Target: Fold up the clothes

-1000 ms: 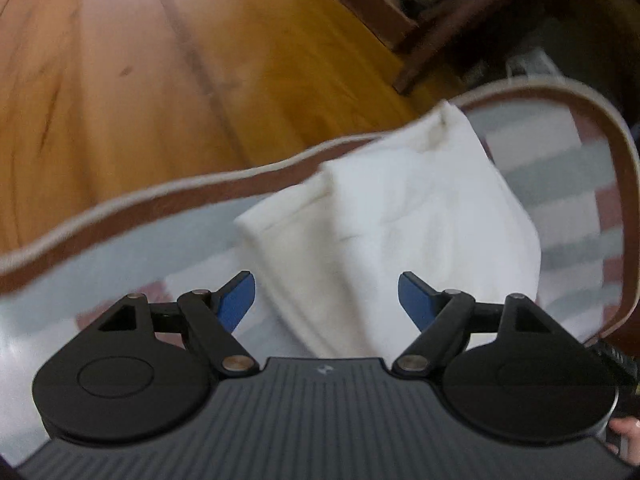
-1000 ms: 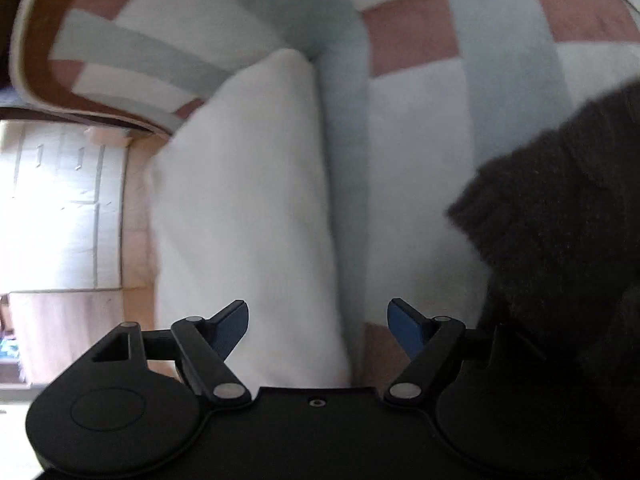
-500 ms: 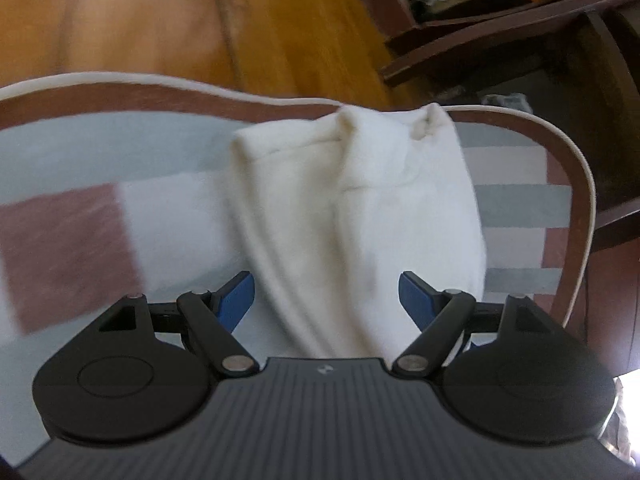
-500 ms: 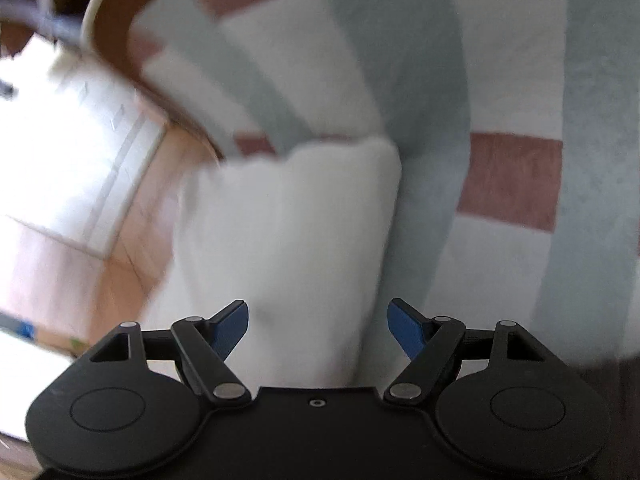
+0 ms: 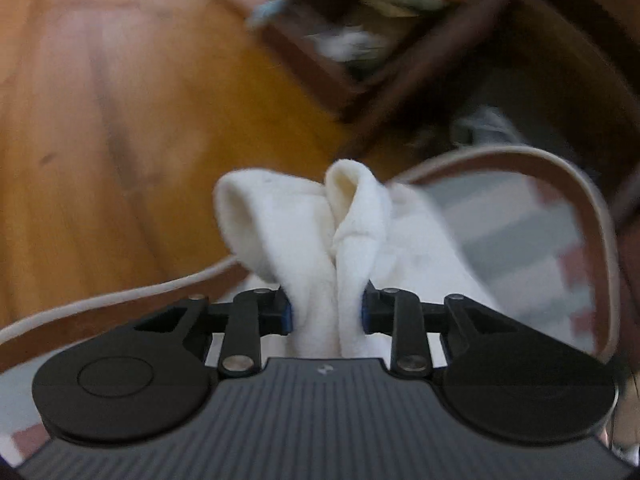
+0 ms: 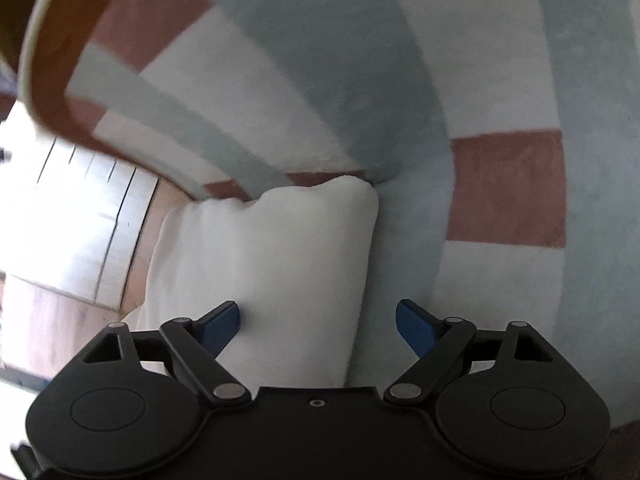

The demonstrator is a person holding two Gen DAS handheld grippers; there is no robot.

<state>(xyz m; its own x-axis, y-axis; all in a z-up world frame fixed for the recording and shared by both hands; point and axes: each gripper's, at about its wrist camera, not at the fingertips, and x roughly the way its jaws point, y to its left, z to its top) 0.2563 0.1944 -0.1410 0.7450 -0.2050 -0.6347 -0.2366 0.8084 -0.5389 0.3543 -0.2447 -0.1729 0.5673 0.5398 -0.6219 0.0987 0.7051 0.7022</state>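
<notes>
A folded white fleecy garment (image 5: 304, 232) lies on a checked blanket (image 5: 520, 248) near its brown-bordered edge. My left gripper (image 5: 326, 314) is closing on a bunched fold of this garment, and both blue pads press into the cloth, which puckers up between them. In the right wrist view the same white garment (image 6: 276, 264) lies flat under my right gripper (image 6: 318, 320). Its jaws are opening and stand wide apart. The left pad hangs over the cloth and the right pad over the blanket (image 6: 500, 280), with nothing pinched.
Wooden floor (image 5: 100, 120) runs beyond the blanket's edge. Dark wooden furniture (image 5: 420, 60) with clutter stands at the upper right of the left wrist view. Bright floor boards (image 6: 72, 220) show to the left in the right wrist view.
My left gripper went from wide open to pinched on the white garment, which now bunches up. The right gripper slid along the garment and its jaws widened a little; the dark garment left its view.
</notes>
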